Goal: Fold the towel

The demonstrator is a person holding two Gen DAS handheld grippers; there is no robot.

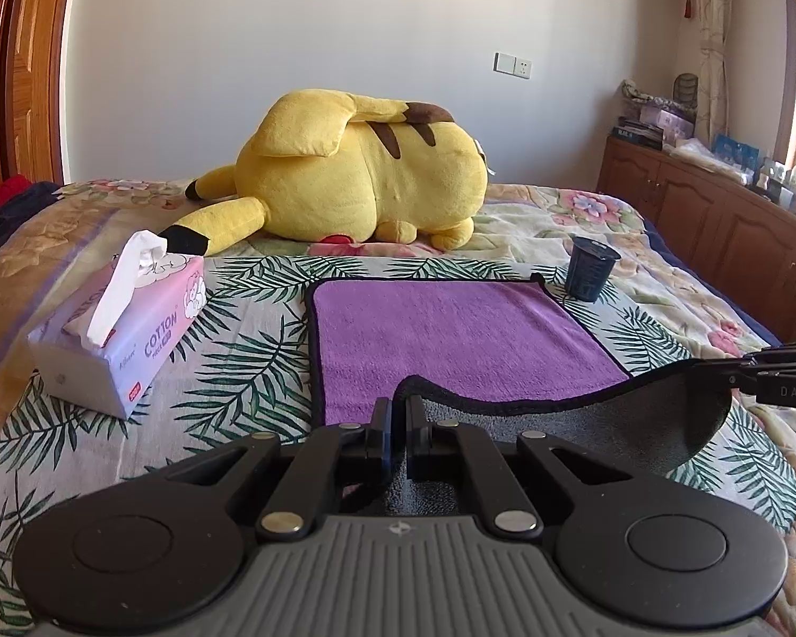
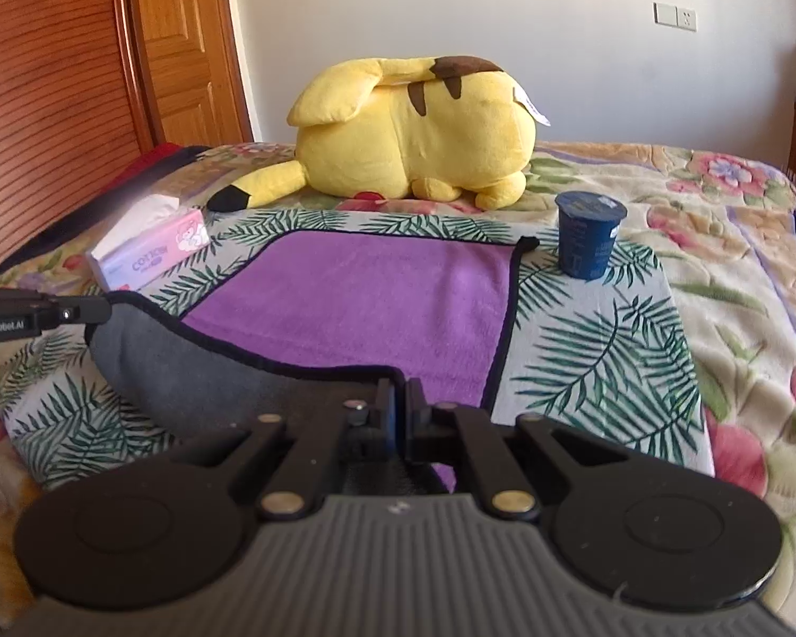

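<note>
1. Mostly flat on the leaf-print sheet [image 1: 239,371] of the bed, the purple towel [image 1: 451,334] has a dark trimmed edge, and its near edge is lifted so that the grey underside [image 1: 610,430] shows and sags between the two near corners.
2. At the near left corner, the left gripper [image 1: 398,424] has its fingers [image 1: 379,432] pressed narrowly together on the towel's hem; seen from the right wrist, it enters from the left edge, clamped on that same corner.
3. At the near right corner, the right gripper [image 2: 398,406] pinches the hem in the same way, its fingers [image 2: 384,409] nearly closed on the fabric; from the left wrist it shows at the right edge, holding the raised corner.
4. Near the towel's far right corner, just apart from it, a dark blue cup [image 2: 589,241] stands upright on the sheet.
5. Left of the towel, a pink tissue box [image 1: 122,334] lies on the bed with a white tissue sticking out of its top.
6. Behind the towel, a large yellow plush toy [image 1: 361,170] lies on the flowered blanket [image 2: 716,186].
7. Beyond the bed stand a white wall with a socket [image 1: 512,65], a wooden door [image 2: 185,42] to the left and a wooden cabinet [image 1: 716,223] to the right.
</note>
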